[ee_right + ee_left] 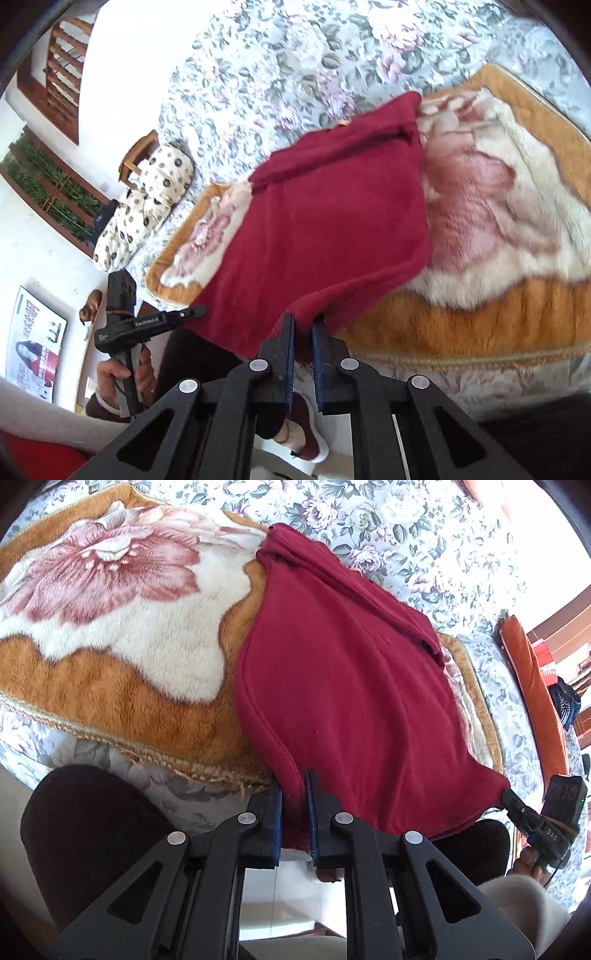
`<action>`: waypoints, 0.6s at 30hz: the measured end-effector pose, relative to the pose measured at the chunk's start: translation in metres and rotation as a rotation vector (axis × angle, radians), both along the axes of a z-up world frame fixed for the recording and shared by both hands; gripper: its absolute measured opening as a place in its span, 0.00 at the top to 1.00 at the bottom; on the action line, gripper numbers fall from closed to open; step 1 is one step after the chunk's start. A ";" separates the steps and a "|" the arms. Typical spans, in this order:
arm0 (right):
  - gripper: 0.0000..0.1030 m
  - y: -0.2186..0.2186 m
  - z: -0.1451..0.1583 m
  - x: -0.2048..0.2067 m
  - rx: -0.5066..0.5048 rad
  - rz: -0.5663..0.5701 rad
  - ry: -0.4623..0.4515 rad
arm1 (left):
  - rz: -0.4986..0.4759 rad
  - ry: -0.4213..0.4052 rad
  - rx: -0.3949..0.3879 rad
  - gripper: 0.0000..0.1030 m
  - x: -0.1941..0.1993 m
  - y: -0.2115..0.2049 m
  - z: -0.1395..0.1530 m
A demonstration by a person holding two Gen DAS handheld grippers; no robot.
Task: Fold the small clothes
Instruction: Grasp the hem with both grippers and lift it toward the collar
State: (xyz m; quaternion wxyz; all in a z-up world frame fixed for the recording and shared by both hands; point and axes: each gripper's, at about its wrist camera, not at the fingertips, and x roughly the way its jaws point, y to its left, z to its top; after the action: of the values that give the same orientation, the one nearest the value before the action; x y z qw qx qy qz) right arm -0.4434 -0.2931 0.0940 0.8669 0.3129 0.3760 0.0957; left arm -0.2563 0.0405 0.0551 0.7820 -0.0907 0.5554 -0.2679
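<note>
So the dark red fleece garment [343, 686] is lying partly on a fuzzy orange-brown plush blanket with a big pink-and-white flower print [110, 602], and that sits on a bed covered in a grey-blue floral bedsheet [406, 528]. The far end of the garment has a folded-over band across it, reaching past the blanket edge onto the sheet.

Both near corners are pinched. The left tongs [294, 786] are clamped on the garment's near-left hem, with the red fleece squeezed between the blue-lined pads [277, 812]. In the right wrist view the right tongs [303, 325] are clamped on the other near corner of the red fleece [325, 221], and the fabric rises off the blanket [498, 221] toward them, so that edge is lifted a bit.

Each camera catches the other tool too: the right tongs show at the far right edge of the left view [511, 797], biting the corner, and the left tongs [201, 311] show up on the left of the right view, held in a bare hand [125, 373].

Off past the bed there's a cream polka-dot pillow [147, 206] near a wooden chair [138, 151].
</note>
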 end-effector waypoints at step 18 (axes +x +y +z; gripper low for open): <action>0.93 -0.062 0.088 0.113 -0.015 -0.152 -0.245 | 0.043 -0.142 -0.111 0.90 0.115 -0.046 0.083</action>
State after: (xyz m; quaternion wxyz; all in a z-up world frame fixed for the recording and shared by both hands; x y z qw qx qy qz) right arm -0.3304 -0.3555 0.1820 0.9135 0.3197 0.2431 0.0644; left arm -0.1415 -0.0054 0.1377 0.8188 -0.1268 0.4806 -0.2873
